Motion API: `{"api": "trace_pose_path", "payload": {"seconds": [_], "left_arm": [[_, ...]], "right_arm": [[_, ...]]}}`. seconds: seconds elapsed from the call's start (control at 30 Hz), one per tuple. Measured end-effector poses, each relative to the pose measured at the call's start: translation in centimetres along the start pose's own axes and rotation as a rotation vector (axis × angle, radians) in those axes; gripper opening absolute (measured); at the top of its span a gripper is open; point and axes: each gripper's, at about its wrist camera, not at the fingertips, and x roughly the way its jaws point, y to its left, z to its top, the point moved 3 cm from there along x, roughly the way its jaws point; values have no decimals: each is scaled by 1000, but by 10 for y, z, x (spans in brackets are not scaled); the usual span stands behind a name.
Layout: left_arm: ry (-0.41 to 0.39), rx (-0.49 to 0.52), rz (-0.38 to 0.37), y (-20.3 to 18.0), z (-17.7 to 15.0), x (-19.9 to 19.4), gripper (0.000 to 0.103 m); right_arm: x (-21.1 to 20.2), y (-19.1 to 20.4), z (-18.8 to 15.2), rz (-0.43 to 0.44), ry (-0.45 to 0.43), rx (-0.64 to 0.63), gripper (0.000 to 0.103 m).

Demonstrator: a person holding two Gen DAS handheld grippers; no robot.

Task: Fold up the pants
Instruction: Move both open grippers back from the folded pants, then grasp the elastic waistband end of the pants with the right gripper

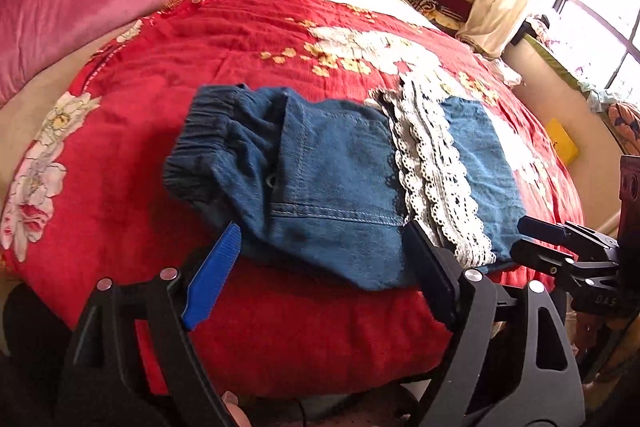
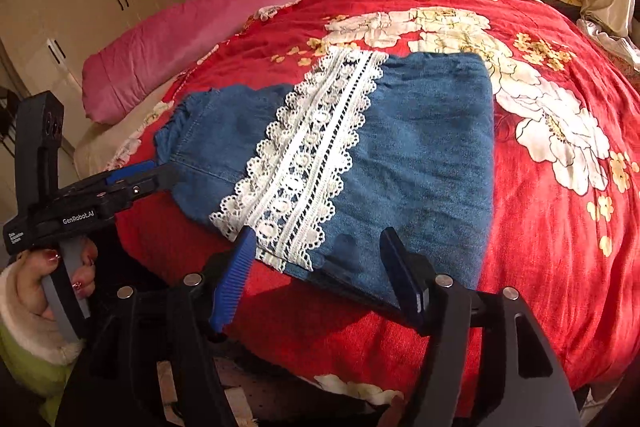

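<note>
I am holding both tongs, left [image 1: 324, 271] and right [image 2: 320, 267], released at the near edge of the pants [image 1: 340, 163], touching nothing.

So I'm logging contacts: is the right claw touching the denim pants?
Cannot tell. In the right wrist view the right claw, open, straddles the near edge of the denim pants, but neither view shows contact or gap plainly.

Left gripper [image 1: 320, 267] gapes at folded denim pants [image 1: 340, 179] on red quilt [image 1: 200, 47].
</note>
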Motion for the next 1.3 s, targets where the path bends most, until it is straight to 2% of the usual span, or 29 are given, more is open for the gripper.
{"api": "trace_pose_path", "payload": {"seconds": [0.1,0.13,0.27,0.4,0.83,1.13,1.3], "left_arm": [[-26,-19,22,10,4,-12,81],[-30,-24,29,13,5,-14,82],[-42,-43,48,25,8,-20,89],[-44,-53,63,34,8,-21,93],[-36,-106,51,60,5,-12,93],[-6,-173,0,79,0,8,93],[7,-205,-48,81,-2,18,93]], "right_arm": [[-6,5,10,9,-18,7,72],[-7,6,14,3,-24,8,78],[-7,13,27,-4,-41,4,87],[-2,23,39,-16,-44,-24,89],[35,60,89,2,-31,-138,94],[87,93,117,46,45,-222,94],[126,113,133,138,137,-240,94]]}}
